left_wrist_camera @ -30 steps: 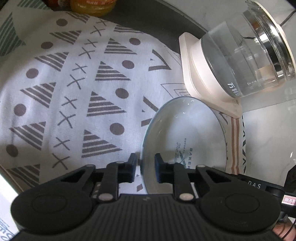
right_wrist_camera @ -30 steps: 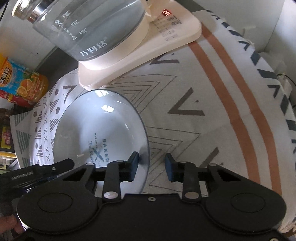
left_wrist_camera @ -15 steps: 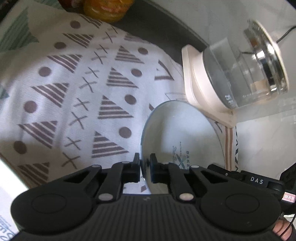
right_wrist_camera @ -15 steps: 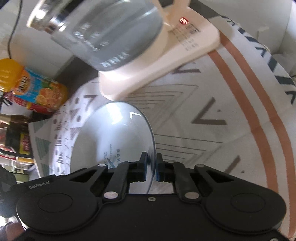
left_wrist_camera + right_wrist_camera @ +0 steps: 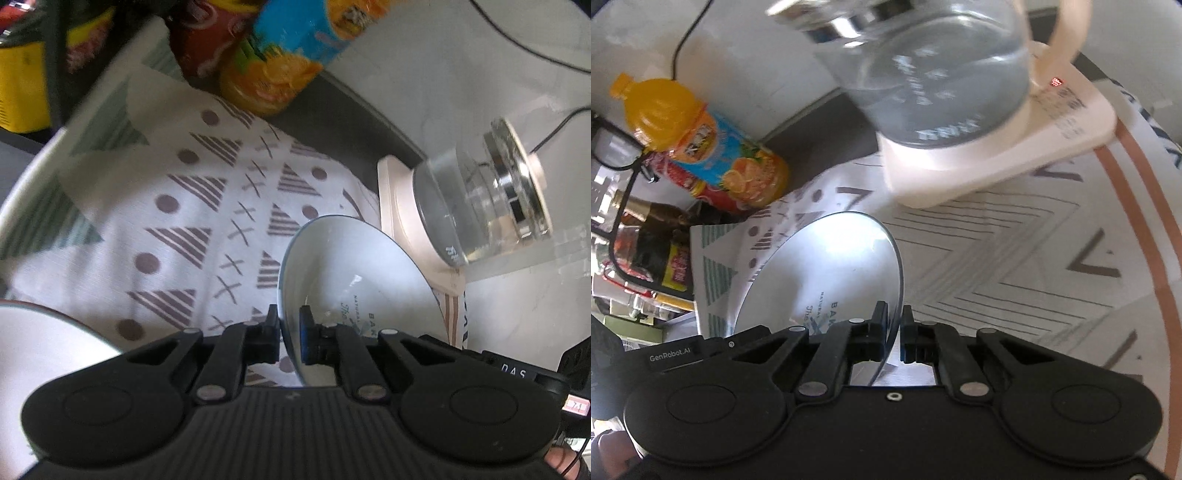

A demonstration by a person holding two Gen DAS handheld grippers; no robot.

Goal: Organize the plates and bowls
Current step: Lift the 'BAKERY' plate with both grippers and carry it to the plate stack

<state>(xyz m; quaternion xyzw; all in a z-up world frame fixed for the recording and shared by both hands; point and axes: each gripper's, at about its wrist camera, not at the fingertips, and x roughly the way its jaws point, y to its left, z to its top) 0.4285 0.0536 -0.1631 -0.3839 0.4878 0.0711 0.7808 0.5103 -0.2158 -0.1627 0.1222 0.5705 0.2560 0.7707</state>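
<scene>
A pale shallow plate (image 5: 354,266) with printed lettering in its middle hangs tilted above the patterned cloth. My left gripper (image 5: 289,321) is shut on its left rim. My right gripper (image 5: 894,321) is shut on the opposite rim of the same plate (image 5: 831,266). In each wrist view the other gripper's black body shows past the plate's far edge. A second white dish (image 5: 40,362) with a dark rim lies at the lower left of the left wrist view, partly cut off.
A glass kettle (image 5: 934,62) sits on its cream base (image 5: 1015,147) close behind the plate. An orange juice bottle (image 5: 701,140) and other bottles and packets stand at the back left. The patterned tablecloth (image 5: 166,221) covers the table; a black cable runs along the wall.
Both grippers closed on the plate's opposite rims, then lifted it off the cloth and tilted it. The bottles at the back and the second dish came into view.
</scene>
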